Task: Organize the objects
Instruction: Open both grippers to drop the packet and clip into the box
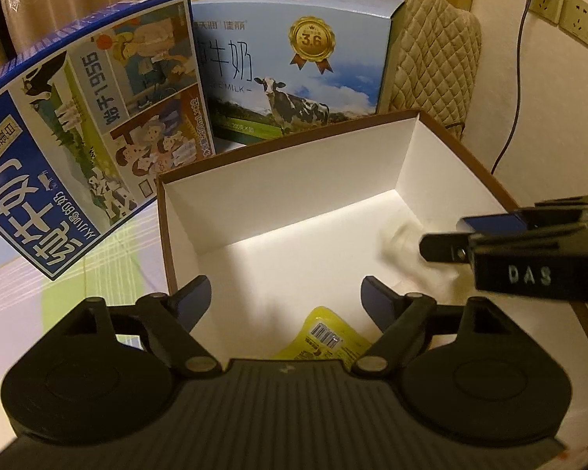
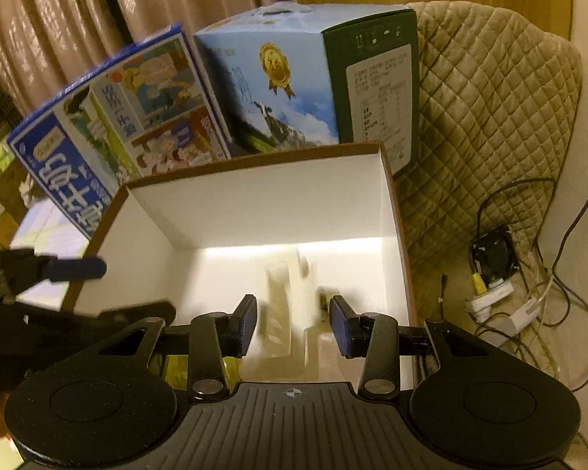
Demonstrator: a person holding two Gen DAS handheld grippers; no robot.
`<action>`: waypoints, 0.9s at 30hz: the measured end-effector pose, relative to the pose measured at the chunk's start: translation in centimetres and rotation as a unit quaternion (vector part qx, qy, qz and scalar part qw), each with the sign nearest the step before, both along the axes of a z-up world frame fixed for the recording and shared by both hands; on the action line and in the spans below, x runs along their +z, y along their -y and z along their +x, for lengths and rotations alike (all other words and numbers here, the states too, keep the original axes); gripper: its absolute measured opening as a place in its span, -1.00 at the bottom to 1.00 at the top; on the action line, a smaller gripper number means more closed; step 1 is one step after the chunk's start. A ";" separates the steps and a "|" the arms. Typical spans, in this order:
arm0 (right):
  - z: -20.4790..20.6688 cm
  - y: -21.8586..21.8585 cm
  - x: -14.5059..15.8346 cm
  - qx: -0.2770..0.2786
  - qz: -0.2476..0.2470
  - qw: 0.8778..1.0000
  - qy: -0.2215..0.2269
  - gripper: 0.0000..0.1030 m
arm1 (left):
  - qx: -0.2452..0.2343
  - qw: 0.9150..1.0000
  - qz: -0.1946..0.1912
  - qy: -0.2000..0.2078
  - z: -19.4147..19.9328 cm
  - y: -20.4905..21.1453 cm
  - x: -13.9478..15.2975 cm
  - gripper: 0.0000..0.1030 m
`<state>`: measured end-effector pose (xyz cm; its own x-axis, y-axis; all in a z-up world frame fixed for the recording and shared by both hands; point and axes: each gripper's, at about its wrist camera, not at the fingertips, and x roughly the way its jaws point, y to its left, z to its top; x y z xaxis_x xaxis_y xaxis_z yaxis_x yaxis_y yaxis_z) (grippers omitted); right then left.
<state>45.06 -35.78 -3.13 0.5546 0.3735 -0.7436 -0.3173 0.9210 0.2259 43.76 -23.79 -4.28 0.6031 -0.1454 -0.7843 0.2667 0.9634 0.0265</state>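
Partway: yellow pouch in white box, 6 o'clock; blurry pale item, prob. just dropped. Both tools released: left tool, right tool.

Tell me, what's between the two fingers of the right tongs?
In the right wrist view, a pale whitish packet, blurred, lies between the fingers of the right tongs, on the floor of the white box. The jaws are open, apparently not touching it.

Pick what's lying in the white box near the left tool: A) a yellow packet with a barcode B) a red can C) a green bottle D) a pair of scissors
A: a yellow packet with a printed barcode lies on the floor of the white box, just ahead of the open left tool.
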 end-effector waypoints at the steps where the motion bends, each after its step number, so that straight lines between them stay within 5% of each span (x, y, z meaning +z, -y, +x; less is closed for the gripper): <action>1: 0.0 0.1 0.2 -0.002 0.001 1.000 0.002 -0.14 | 0.000 1.000 -0.001 0.001 -0.1 0.0 0.1 0.60; 4: -0.6 0.5 0.8 -0.006 0.006 1.000 0.012 0.10 | 0.000 1.000 -0.007 0.004 -0.6 -0.1 0.5 0.64; 27: -11.6 4.8 5.5 -0.039 0.061 0.997 0.013 0.35 | 0.020 0.997 -0.065 0.024 -10.2 -2.8 6.2 0.84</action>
